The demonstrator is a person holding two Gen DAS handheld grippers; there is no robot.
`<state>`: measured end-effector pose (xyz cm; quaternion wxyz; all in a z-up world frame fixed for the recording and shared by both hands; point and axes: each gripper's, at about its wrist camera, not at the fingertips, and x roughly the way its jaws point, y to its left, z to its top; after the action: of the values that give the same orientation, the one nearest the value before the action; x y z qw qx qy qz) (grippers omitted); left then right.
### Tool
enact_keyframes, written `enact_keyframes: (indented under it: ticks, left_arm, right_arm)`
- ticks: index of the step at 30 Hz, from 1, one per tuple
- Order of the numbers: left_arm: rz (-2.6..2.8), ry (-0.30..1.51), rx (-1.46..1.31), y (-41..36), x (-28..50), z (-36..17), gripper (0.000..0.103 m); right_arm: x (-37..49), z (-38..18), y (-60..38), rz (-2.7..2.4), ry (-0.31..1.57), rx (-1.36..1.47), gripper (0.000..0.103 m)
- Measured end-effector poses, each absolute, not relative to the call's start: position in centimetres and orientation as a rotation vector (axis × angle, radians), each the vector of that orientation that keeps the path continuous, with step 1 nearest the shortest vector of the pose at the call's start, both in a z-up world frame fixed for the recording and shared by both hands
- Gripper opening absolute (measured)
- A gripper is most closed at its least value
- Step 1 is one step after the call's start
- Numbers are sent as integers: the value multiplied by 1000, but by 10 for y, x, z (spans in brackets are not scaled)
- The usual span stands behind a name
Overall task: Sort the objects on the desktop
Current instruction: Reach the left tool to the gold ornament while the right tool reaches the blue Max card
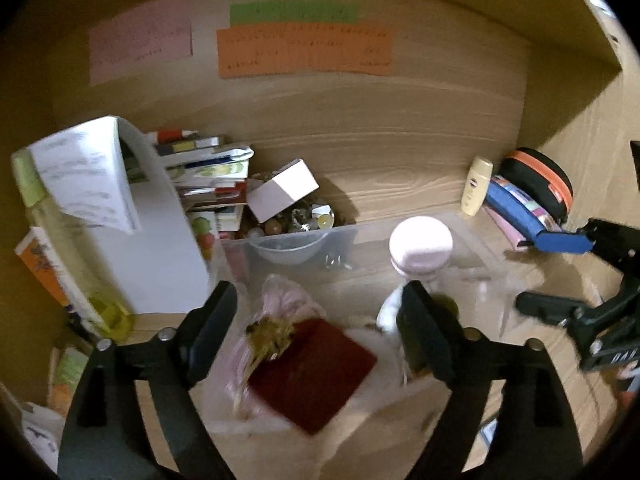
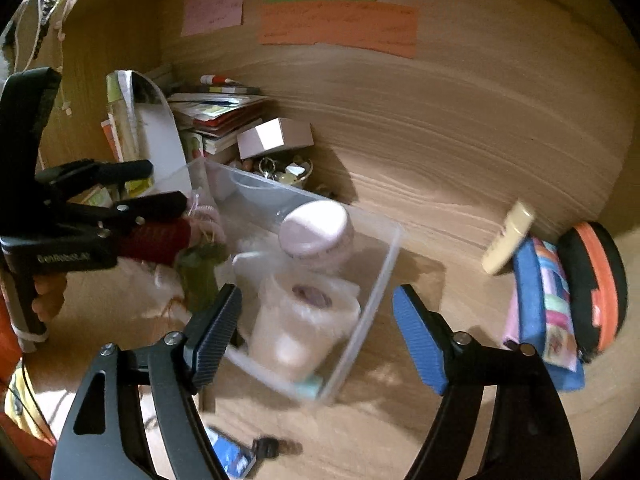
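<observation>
Since the dark red box (image 1: 316, 372) lies free on the desk (image 1: 400, 168) between my spread left gripper (image 1: 320, 320) jaws, and my right gripper (image 2: 316, 328) gapes empty over the clear bin (image 2: 376, 280), I judge both released.

The desk (image 2: 460, 208) lies bare along its back edge between the trinket bowl (image 2: 288, 172) and the cream bottle (image 2: 508, 238). The clear bin (image 2: 380, 280) fills the middle; a stack of books (image 1: 208, 184) crowds the back left corner, pouches (image 2: 552, 304) the right edge.
</observation>
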<state>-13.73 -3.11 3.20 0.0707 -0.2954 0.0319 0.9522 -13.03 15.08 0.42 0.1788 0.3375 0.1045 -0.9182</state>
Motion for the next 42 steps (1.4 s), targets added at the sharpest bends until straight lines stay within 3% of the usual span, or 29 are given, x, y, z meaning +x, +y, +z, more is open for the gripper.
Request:
enact_keyframes:
  ticks: [3, 14, 27, 34, 36, 38, 42]
  left_arm:
    - [2874, 136, -873, -33, -118, 30, 88]
    - [2853, 260, -901, -43, -49, 4, 92]
    - [2689, 201, -956, -21, 14, -28, 93]
    - [2557, 193, -976, 4, 28, -43, 92]
    - [2526, 191, -988, 11, 27, -48, 85]
    - [2507, 208, -999, 16, 26, -51, 69]
    - [2483, 218, -1008, 22, 25, -57, 58]
  right_arm:
    - [-110, 5, 158, -2626, 310, 928, 82]
    - [-62, -22, 170, -2653, 250, 990, 83]
    - [-28, -63, 166, -2595, 114, 1144, 85]
    - [-33, -75, 146, -2575, 195, 1230, 85]
    - [-37, -77, 144, -2568, 190, 1252, 85]
    - [-41, -79, 144, -2561, 157, 1274, 85]
    - [-48, -82, 141, -2543, 109, 1304, 83]
